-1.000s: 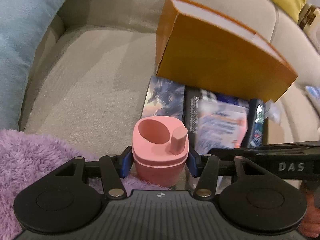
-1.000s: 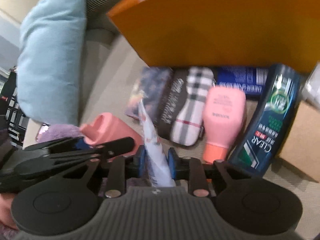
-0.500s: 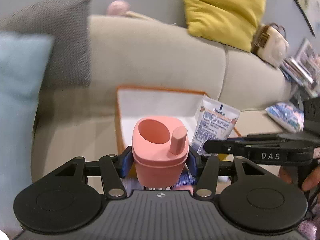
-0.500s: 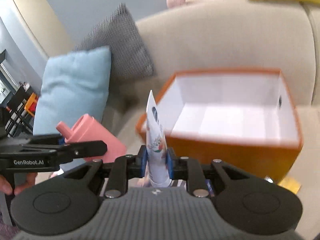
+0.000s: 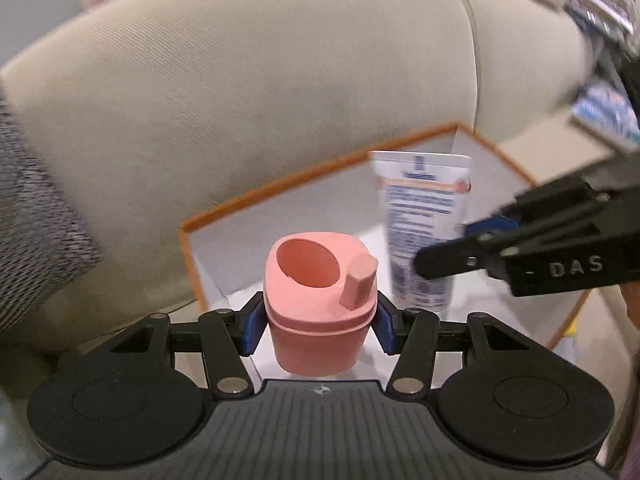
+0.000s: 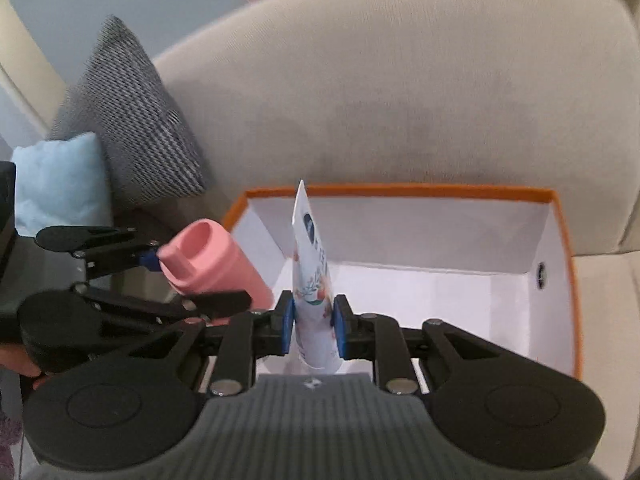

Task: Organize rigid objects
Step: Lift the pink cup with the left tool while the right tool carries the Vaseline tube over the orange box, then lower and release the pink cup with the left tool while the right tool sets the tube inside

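My left gripper (image 5: 318,322) is shut on a pink bottle (image 5: 320,304) with a flip cap and holds it upright over the near left corner of an orange box (image 5: 280,182) with a white inside. My right gripper (image 6: 310,328) is shut on a white tube (image 6: 312,280) with blue print and holds it upright over the box (image 6: 400,191). The tube (image 5: 420,220) and the right gripper (image 5: 472,248) show at right in the left wrist view. The pink bottle (image 6: 216,262) and left gripper (image 6: 154,260) show at left in the right wrist view.
The box stands on a beige sofa (image 6: 380,80) against its backrest. A grey patterned cushion (image 6: 128,120) and a light blue cushion (image 6: 60,176) lie to the left. Books or magazines (image 5: 604,112) lie at the far right.
Both grippers have risen from the items on the sofa seat and moved over the open box, each still holding its object. The views now look down into the box.
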